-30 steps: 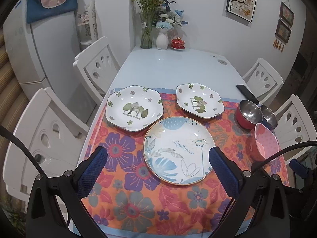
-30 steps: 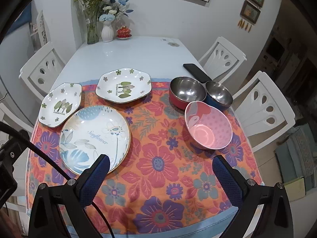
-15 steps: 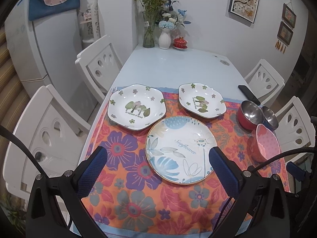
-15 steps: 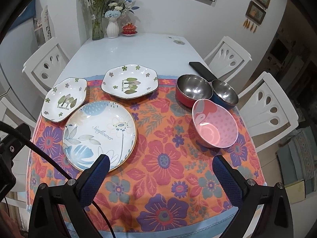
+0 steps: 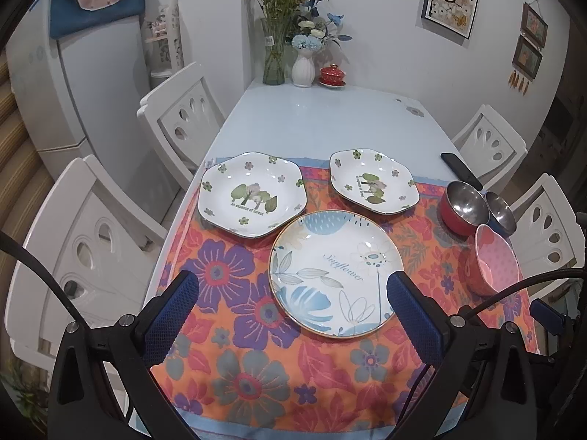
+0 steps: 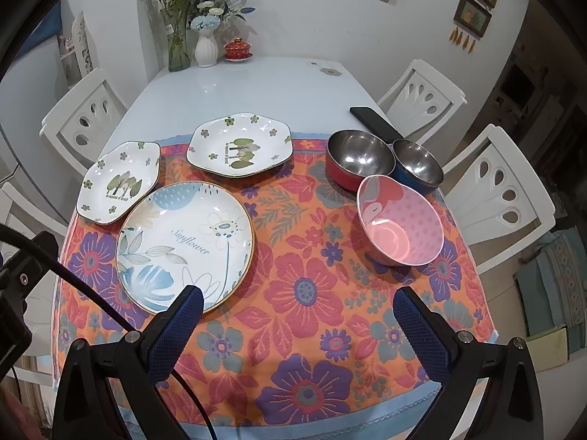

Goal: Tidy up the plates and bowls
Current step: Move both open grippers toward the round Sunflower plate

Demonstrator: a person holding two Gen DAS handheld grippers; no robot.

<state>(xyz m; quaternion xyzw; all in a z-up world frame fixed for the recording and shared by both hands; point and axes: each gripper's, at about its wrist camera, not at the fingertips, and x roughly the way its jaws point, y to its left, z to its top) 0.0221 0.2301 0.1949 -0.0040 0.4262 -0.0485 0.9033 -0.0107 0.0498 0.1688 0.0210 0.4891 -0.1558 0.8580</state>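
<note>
White chairs [image 6: 422,99] ring a pale bench [image 5: 315,121] whose near half is covered by an orange floral cloth [image 6: 293,293]. Both pairs of blue-padded fingers are spread wide and hold nothing: the left gripper [image 5: 292,293] hangs above the near edge of the cloth, the right gripper [image 6: 298,306] likewise further to the right.

Just beyond the left gripper lies the round Sunflower plate [image 5: 336,274], flat on the cloth; the right view shows it at near left [image 6: 185,245]. Beyond it to the left sits a scalloped tree-print plate [image 5: 252,194], its edge close to the round plate's rim, and further right a second tree-print plate [image 5: 373,187] stands apart from both.

Off to the right rests the pink bowl [image 6: 400,220], tilted toward the camera. Behind it the red steel-lined bowl [image 6: 357,163] and the blue steel-lined bowl [image 6: 418,167] stand side by side, touching; whether the pink bowl touches them is unclear. A black remote [image 6: 374,119] lies on bare bench beyond them.

At the far end stand a glass vase [image 5: 273,55] of flowers, a white vase [image 5: 303,69] and a red lidded cup [image 5: 332,74].
</note>
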